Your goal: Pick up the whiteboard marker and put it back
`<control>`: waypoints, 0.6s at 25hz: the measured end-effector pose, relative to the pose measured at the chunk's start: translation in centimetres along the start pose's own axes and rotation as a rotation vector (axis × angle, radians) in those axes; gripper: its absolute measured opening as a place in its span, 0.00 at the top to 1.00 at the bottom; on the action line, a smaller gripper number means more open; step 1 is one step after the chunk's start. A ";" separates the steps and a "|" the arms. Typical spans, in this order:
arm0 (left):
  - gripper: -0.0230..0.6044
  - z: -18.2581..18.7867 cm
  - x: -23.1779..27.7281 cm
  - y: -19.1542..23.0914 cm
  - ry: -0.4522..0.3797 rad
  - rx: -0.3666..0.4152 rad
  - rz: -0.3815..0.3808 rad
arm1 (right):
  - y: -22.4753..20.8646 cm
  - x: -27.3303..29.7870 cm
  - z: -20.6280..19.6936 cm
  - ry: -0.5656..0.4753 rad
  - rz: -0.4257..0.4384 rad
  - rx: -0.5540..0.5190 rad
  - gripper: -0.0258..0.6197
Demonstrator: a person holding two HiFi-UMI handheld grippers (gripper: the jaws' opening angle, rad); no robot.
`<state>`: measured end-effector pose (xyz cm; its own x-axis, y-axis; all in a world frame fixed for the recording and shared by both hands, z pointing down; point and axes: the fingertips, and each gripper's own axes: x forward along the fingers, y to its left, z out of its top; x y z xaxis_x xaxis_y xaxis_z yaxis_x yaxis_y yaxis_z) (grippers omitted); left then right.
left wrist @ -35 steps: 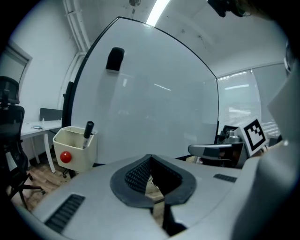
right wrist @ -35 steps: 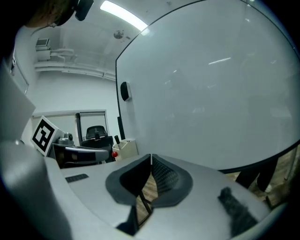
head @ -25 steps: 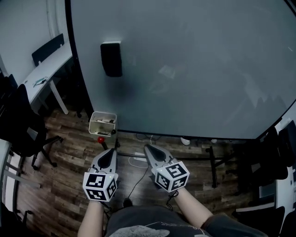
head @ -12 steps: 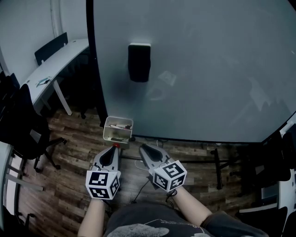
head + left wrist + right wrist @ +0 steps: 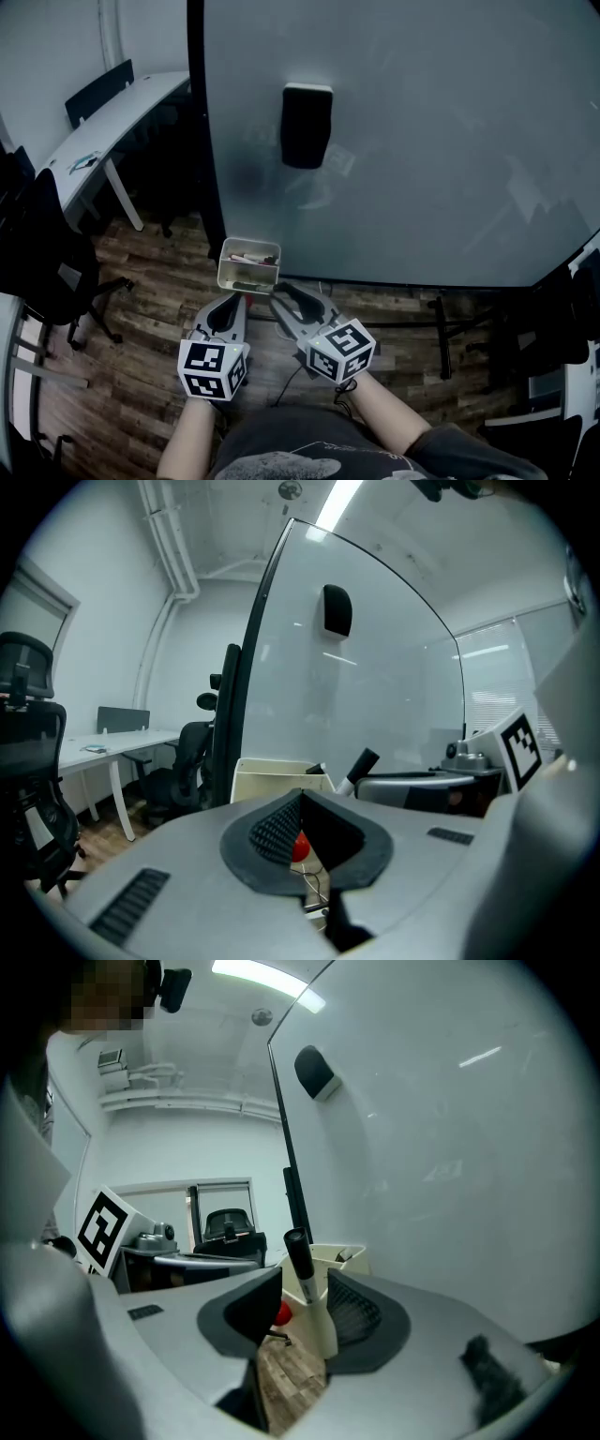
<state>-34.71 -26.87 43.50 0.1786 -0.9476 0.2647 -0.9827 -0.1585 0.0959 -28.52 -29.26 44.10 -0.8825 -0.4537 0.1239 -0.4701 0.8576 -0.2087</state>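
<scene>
1. Now, the right gripper (image 5: 286, 298) points at the lower left part of the large pale-grey whiteboard (image 5: 422, 141). Its fingers stand wide apart, having just been opening, and they grip nothing.
2. Between those fingers stands the white-bodied whiteboard marker (image 5: 307, 1290) with a black cap, tilted, cap uppermost. In the right gripper view a clear gap shows between it and the finger at that view's left. It stands close to the other finger, and I cannot tell whether it touches that one. What its lower end rests on does not show.
3. The marker is just in front of the small cream rectangular tray (image 5: 223, 262), which hangs at the whiteboard's bottom edge beside the dark left frame. In the left gripper view its cap pokes up just right of the tray.
4. The left gripper (image 5: 230, 305) is held just beside the right one, both pointing towards the tray. Its fingers are closed tip to tip with nothing between them. Through the slit below the tips a small red ball (image 5: 300, 846) shows beyond.
5. The tray holds a few small things, too small to make out.
6. A black rectangular block (image 5: 307, 125) sits on the whiteboard, above the tray and a little to the right.
7. Below lies a dark wooden plank floor (image 5: 141, 281). A long white table (image 5: 112, 112) stands along the left wall, and a black office chair (image 5: 47, 253) stands near it.
</scene>
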 end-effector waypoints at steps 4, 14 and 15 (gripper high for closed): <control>0.94 -0.1 0.0 0.4 0.005 0.010 -0.003 | 0.1 1.0 0.2 0.004 -0.012 -0.028 0.75; 0.94 -0.1 0.1 1.0 0.010 0.009 -0.006 | -0.2 2.4 0.3 0.013 -0.037 -0.046 0.77; 0.94 -0.2 0.1 1.1 0.011 0.009 -0.006 | -0.2 2.4 0.4 0.007 -0.042 -0.046 0.83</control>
<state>-35.75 -27.07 43.82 0.1846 -0.9438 0.2743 -0.9821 -0.1663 0.0887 -30.59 -30.64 44.11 -0.8617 -0.4882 0.1384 -0.5058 0.8480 -0.1581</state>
